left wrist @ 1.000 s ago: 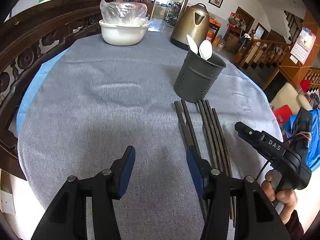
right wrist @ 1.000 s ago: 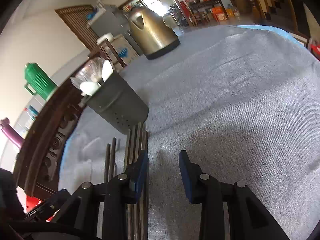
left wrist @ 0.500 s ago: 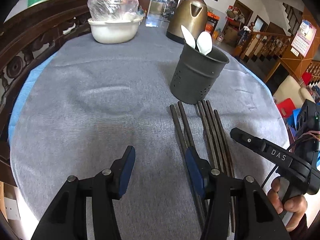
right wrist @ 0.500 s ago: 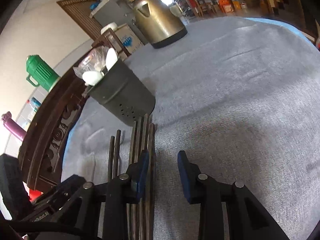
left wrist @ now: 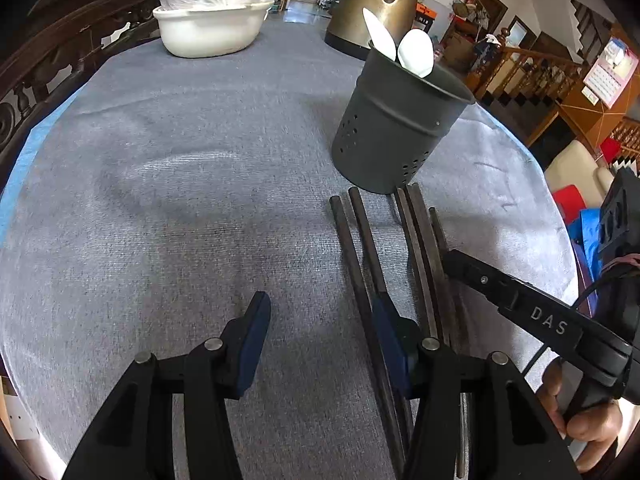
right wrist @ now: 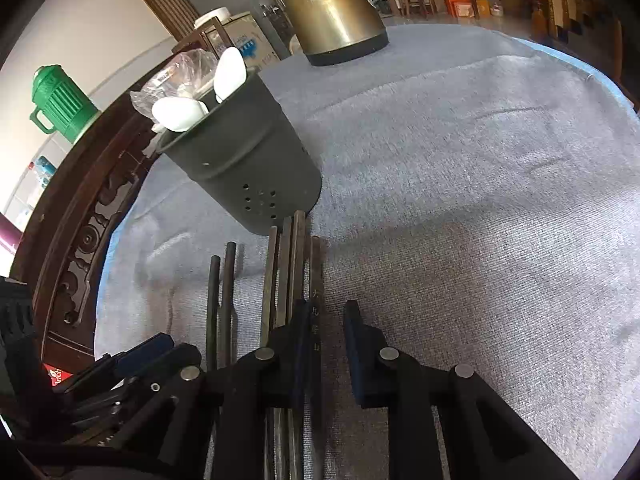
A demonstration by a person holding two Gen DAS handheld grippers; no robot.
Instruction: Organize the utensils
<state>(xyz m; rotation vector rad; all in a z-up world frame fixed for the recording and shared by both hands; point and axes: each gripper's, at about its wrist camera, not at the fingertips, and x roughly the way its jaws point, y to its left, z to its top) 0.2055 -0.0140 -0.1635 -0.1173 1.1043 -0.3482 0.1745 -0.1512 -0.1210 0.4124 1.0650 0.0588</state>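
Observation:
Several dark chopsticks [left wrist: 360, 236] [right wrist: 288, 264] lie side by side on the grey cloth, their far ends at the foot of a dark grey perforated holder [left wrist: 396, 120] [right wrist: 240, 160]. Two white spoons [left wrist: 416, 52] [right wrist: 178, 112] stand in the holder. My left gripper [left wrist: 320, 336] is open over bare cloth, its right finger above the leftmost pair. My right gripper [right wrist: 330, 346] [left wrist: 460, 268] is low over the right-hand sticks. Its jaws are closing with the rightmost chopstick [right wrist: 316, 280] between them, and a gap still shows at the right pad.
A brass kettle [left wrist: 380, 4] [right wrist: 332, 8] and a white basin [left wrist: 212, 28] holding a plastic bag stand at the far side. A carved dark wooden rail [left wrist: 48, 64] runs along the left. A green jug [right wrist: 60, 100] sits beyond it. The table drops off at the right.
Both grippers have moved forward toward the holder and dipped lower. The right jaws have narrowed around the rightmost chopstick. The left jaws kept their width.

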